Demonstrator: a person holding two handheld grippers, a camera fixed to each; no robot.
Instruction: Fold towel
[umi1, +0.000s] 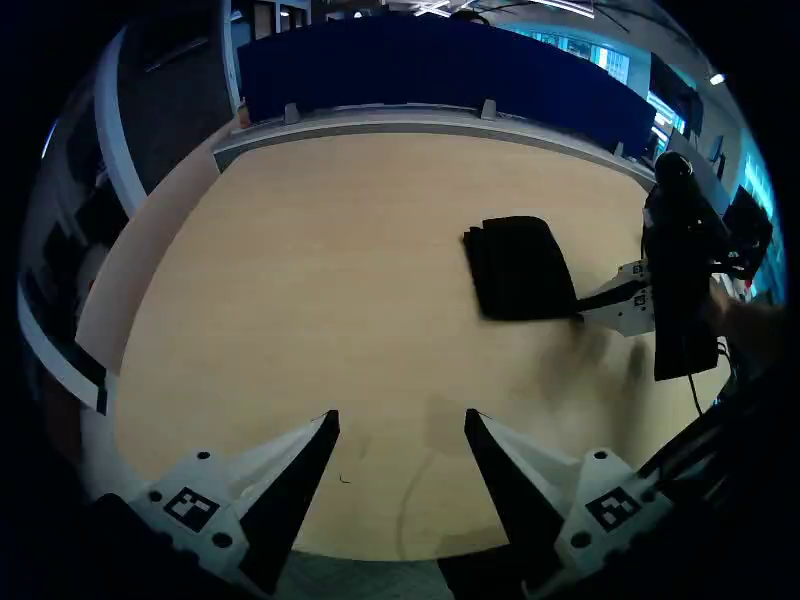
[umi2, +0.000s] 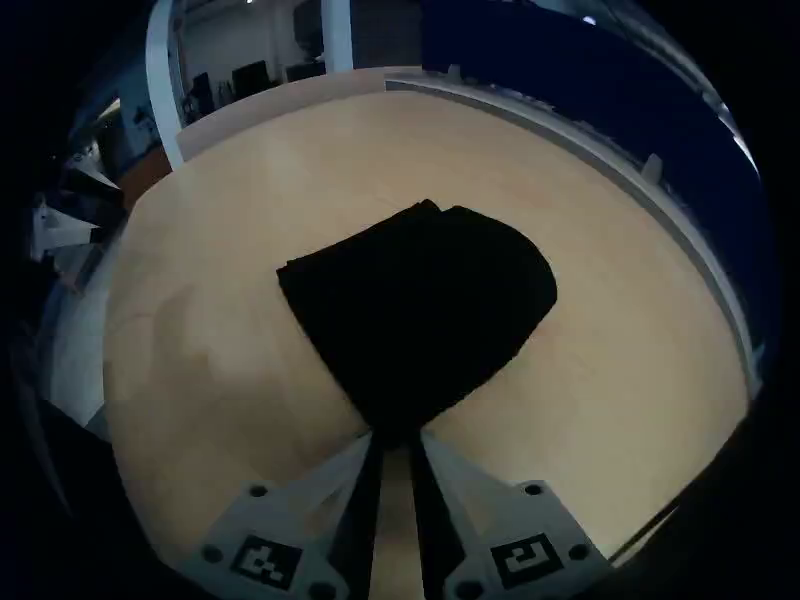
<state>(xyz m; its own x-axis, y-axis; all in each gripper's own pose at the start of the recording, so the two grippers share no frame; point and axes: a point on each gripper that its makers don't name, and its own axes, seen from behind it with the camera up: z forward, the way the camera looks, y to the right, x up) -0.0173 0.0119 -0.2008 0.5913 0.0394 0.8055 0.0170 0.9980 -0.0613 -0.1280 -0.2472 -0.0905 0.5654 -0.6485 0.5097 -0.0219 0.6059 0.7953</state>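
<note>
A black towel (umi1: 520, 268) lies folded into a thick pad on the light wooden table (umi1: 330, 280). In the right gripper view the towel (umi2: 420, 300) spreads just ahead of my right gripper (umi2: 396, 440), whose fingers are shut on its near corner. From the left gripper view, that right gripper (umi1: 585, 308) reaches in from the right, held by a hand (umi1: 750, 325), and its tips meet the towel's lower right corner. My left gripper (umi1: 401, 415) stands open over bare table nearer the front edge, well apart from the towel, with nothing between its fingers.
A dark blue partition (umi1: 440, 70) runs along the table's far edge, seen again as the partition (umi2: 600, 90) on the right. A white curved desk edge (umi1: 120, 150) borders the left side. Bare tabletop (umi2: 200, 330) stretches left of the towel.
</note>
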